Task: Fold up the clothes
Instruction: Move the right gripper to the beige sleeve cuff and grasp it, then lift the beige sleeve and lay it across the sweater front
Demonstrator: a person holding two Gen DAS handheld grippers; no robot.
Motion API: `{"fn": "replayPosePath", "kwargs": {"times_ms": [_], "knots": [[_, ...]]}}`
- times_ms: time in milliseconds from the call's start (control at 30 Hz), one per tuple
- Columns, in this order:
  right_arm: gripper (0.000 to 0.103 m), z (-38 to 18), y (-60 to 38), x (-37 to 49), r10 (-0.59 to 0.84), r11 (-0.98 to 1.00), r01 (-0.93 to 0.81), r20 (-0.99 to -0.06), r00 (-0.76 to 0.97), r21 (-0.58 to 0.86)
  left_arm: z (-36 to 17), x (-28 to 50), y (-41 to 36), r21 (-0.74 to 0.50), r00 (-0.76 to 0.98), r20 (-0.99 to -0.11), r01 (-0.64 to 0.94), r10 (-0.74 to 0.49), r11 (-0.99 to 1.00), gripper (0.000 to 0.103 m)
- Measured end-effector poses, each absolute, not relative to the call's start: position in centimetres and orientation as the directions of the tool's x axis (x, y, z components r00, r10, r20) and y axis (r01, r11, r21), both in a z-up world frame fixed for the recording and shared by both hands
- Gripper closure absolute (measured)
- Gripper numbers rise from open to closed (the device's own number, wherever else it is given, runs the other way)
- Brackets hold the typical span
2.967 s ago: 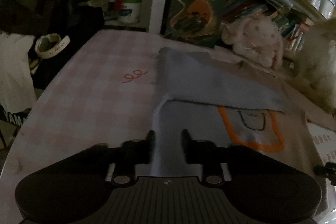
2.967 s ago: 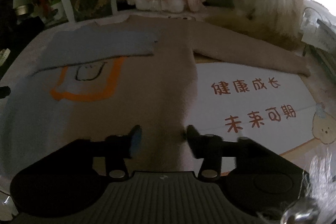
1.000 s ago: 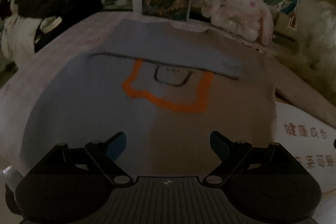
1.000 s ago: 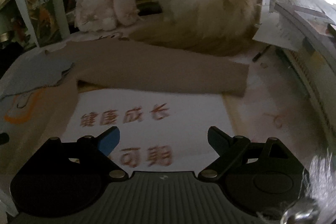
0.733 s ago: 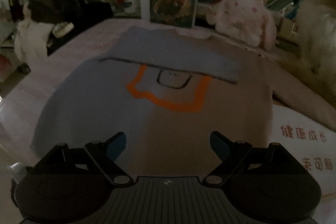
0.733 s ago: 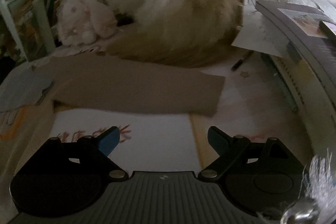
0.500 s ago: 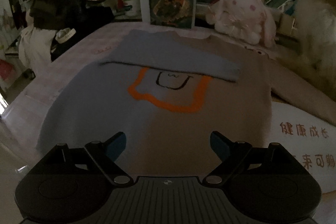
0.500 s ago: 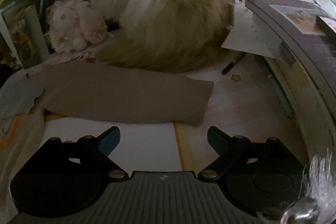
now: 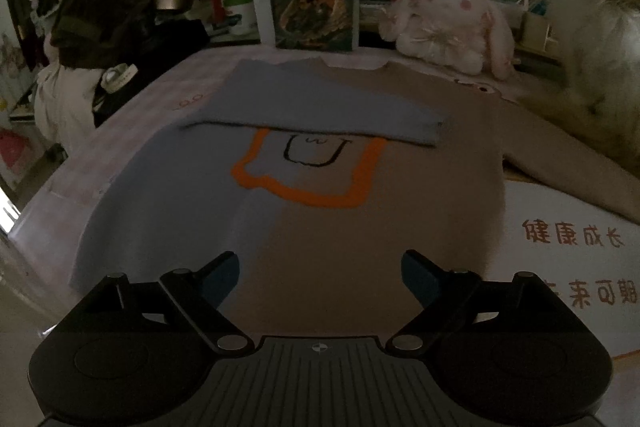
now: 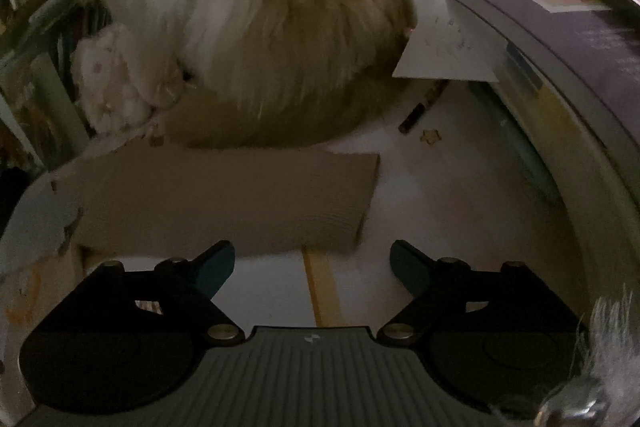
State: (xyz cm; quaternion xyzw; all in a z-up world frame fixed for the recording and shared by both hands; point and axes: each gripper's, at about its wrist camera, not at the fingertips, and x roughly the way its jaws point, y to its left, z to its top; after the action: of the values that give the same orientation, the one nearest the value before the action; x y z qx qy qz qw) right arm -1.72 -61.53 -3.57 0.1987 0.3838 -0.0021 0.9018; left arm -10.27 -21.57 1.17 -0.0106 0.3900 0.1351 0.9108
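Right wrist view: right gripper [image 10: 312,263], jaws closing on nothing (tan sleeve [image 10: 224,199] lies mid-frame, just ahead). Left gripper [image 9: 320,275] gapes empty over sweater [image 9: 360,219]. Next: pinch the cuff, fold inward.

The left gripper [image 9: 320,273] has a matte black body. Two rounded black housings flank a grey ribbed centre plate, which bears a small round crosshair mark near its top edge. Angular black linkage arms run forward from the plate, each pinned with pale metal screws, and end in fingers [image 9: 222,275] faced with blue pads.

The right gripper [image 10: 312,267] is built the same way: black housings, grey ribbed plate with a small pale mark, silver screws at the pivots, and teal-blue pads on the fingers [image 10: 214,267]. No hand or sleeve shows in either view.
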Motion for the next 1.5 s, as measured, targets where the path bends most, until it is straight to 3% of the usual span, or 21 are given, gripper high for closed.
{"fn": "replayPosePath", "kwargs": {"times_ms": [67, 400, 467, 633, 767, 933, 1500], "knots": [[0.033, -3.7, -61.8, -0.9, 0.178, 0.904, 0.153, -0.676, 0.715, 0.4, 1.2, -10.3, -21.6, 0.087, 0.659, -0.712, -0.257, 0.241, 0.962, 0.012], [0.04, -4.3, -62.4, 0.8, 0.323, 0.798, 0.136, -0.607, 0.727, 0.587, 1.2, -10.1, -21.6, 0.083, 0.658, -0.713, -0.264, 0.242, 0.961, 0.012], [0.051, -4.3, -62.7, 0.8, 0.315, 0.782, 0.162, -0.606, 0.73, 0.602, 1.2, -10.1, -21.6, 0.084, 0.659, -0.713, -0.259, 0.24, 0.962, 0.012], [0.064, -4.9, -64.6, 0.4, 0.318, 0.669, 0.269, -0.594, 0.739, 0.693, 1.1, -9.9, -21.7, 0.088, 0.658, -0.716, -0.244, 0.232, 0.966, 0.012], [0.089, -4.7, -64.6, 0.9, 0.293, 0.68, 0.316, -0.64, 0.711, 0.662, 1.0, -9.8, -21.7, 0.081, 0.662, -0.715, -0.241, 0.225, 0.967, 0.012], [0.093, -3.2, -64.2, 0.9, 0.309, 0.696, 0.285, -0.634, 0.709, 0.659, 0.9, -9.8, -21.5, 0.072, 0.664, -0.715, -0.244, 0.221, 0.967, 0.012], [0.093, 8.3, -53.9, 1.6, 0.498, 0.799, -0.175, -0.469, 0.729, 0.576, 1.1, -9.6, -19.5, 0.047, 0.723, -0.674, -0.167, 0.155, 0.985, 0.012]]}}
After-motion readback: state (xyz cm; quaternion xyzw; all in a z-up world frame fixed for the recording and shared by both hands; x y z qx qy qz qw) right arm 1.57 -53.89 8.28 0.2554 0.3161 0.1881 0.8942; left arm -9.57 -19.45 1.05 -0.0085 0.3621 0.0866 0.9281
